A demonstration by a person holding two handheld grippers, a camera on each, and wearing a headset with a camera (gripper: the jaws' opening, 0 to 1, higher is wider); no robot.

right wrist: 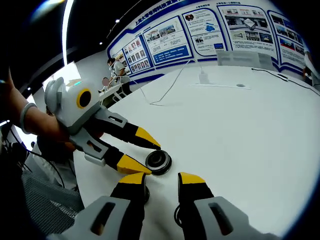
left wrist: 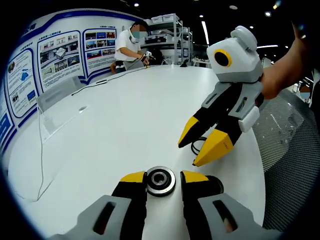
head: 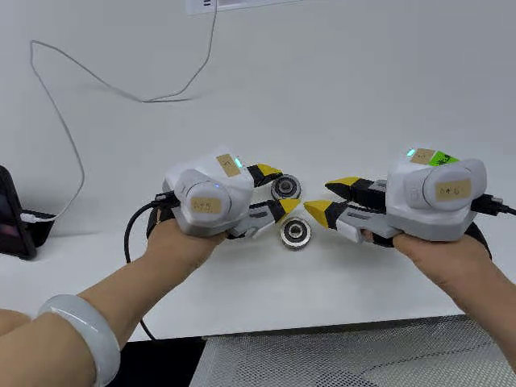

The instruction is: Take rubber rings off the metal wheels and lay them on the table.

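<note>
Two dark-ringed metal wheels (left wrist: 160, 180) lie flat on the white counter (head: 242, 274). The left gripper (head: 279, 188) has its fingers apart astride the farther wheel (head: 285, 187); the right gripper (head: 330, 197) gapes empty beside the nearer wheel (head: 296, 233). A cable (head: 161, 100) trails behind.

Wheel (right wrist: 159, 161) between left tool (right wrist: 148, 158) tips

Thin grey cable (head: 145, 101) looping down from white socket strip (head: 211, 5) at top edge of head view. Dark device (head: 11, 214) at far left, white lead plugged in. Grey mesh (head: 347, 359) along bottom. Blue-framed wall posters (left wrist: 60, 52) in left gripper view; person (left wrist: 130, 47) standing far back, near shelving (left wrist: 172, 32). Small white plug block (right wrist: 203, 77) upright in right gripper view.
</note>
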